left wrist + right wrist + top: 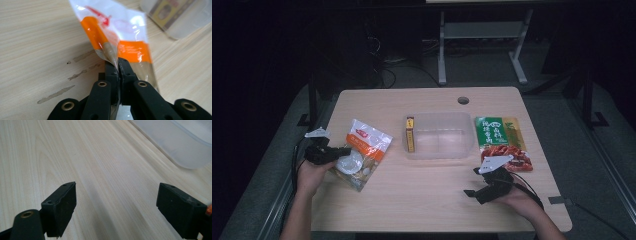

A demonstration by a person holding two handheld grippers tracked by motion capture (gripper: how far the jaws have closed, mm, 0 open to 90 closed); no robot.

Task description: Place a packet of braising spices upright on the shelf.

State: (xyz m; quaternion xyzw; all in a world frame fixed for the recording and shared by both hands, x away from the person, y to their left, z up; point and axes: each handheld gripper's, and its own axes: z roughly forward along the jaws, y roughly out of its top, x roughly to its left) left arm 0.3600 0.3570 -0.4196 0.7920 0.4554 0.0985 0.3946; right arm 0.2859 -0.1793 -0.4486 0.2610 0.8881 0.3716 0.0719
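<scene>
An orange and clear snack bag lies at the table's left side, and my left gripper is shut on its near edge. In the left gripper view the bag rises from the closed black jaws of that gripper, its film pinched between them. A clear plastic tub stands mid-table with a yellow box inside against its left wall. My right gripper hovers open near the front right; in its own view this gripper holds nothing, with bare wood below.
A green and red food packet lies right of the tub. A round cable hole sits near the table's far edge. A corner of the tub shows ahead of the right gripper. Bare wood spans the front middle.
</scene>
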